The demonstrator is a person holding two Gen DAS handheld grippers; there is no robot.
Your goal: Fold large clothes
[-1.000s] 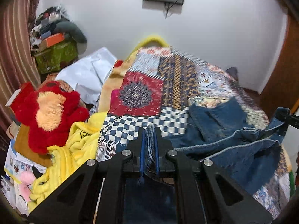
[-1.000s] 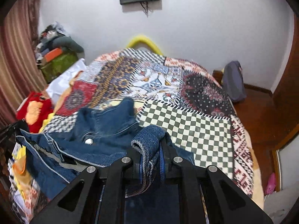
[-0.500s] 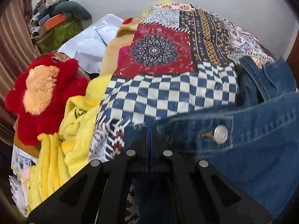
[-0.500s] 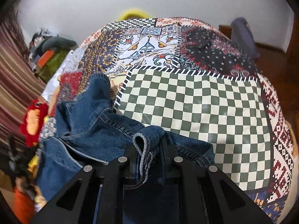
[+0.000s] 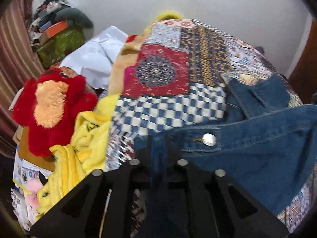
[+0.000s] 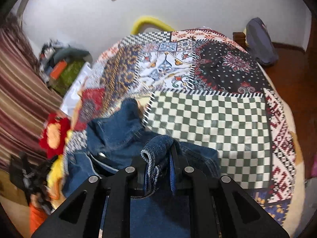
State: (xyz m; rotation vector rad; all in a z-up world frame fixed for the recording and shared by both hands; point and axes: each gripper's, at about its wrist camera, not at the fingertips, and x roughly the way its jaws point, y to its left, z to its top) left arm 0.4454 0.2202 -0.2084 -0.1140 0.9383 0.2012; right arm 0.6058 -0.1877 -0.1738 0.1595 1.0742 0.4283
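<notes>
Both grippers are clamped on the denim jacket (image 5: 257, 148): left gripper (image 5: 158, 144) pinching an edge by the snap button (image 5: 209, 139), right gripper (image 6: 158, 158) holding a bunched cuff (thick wad, could slip out). The rest is draped on the bed (image 6: 208, 123); uneven pulling could skew the fold.
</notes>
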